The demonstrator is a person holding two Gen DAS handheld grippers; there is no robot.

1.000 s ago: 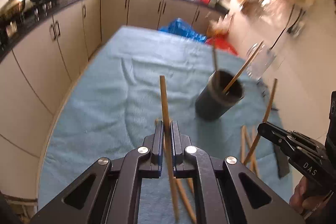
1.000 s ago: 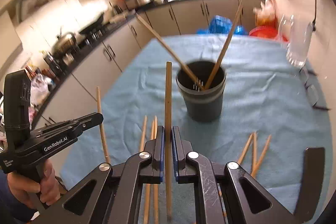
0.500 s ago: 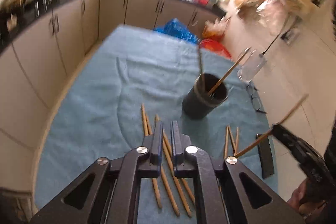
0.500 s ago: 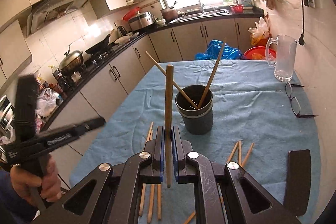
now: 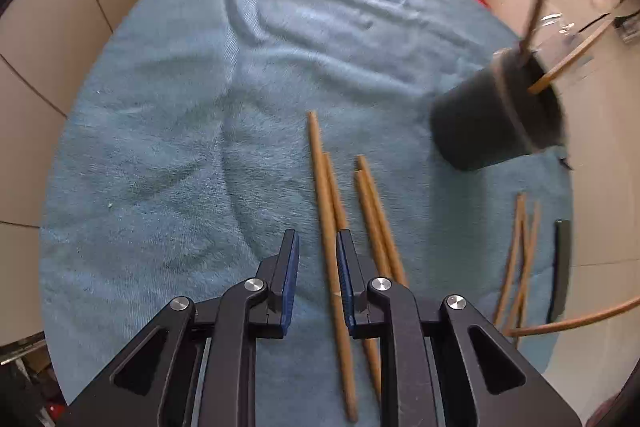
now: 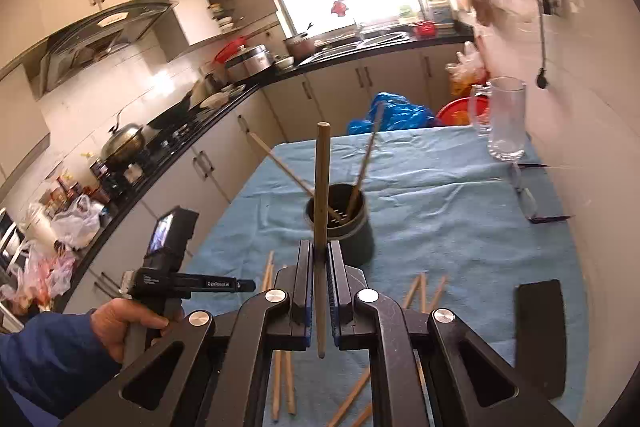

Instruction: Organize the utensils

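Several wooden chopsticks (image 5: 376, 223) lie on the blue towel (image 5: 168, 131). My left gripper (image 5: 317, 247) points steeply down over them. Its jaws are opening, and one chopstick (image 5: 322, 187) lies on the towel between them, near the right finger, with the pads not pressing on it. My right gripper (image 6: 319, 259) is shut on an upright chopstick (image 6: 322, 187), just in front of the dark grey holder (image 6: 352, 235). The holder (image 5: 492, 127) has two chopsticks leaning in it. A hand holds the left gripper (image 6: 224, 283) at the lower left of the right wrist view.
More chopsticks (image 5: 520, 251) lie right of the holder, beside a flat black object (image 6: 540, 331). A glass mug (image 6: 506, 119) and a pair of glasses (image 6: 524, 195) sit at the table's far right. Kitchen cabinets (image 6: 216, 167) run along the left.
The chopstick my left gripper held is gone from its jaws. That gripper has dropped toward the towel, tilted downward and parted its jaws. My right gripper rose, still gripping its chopstick.
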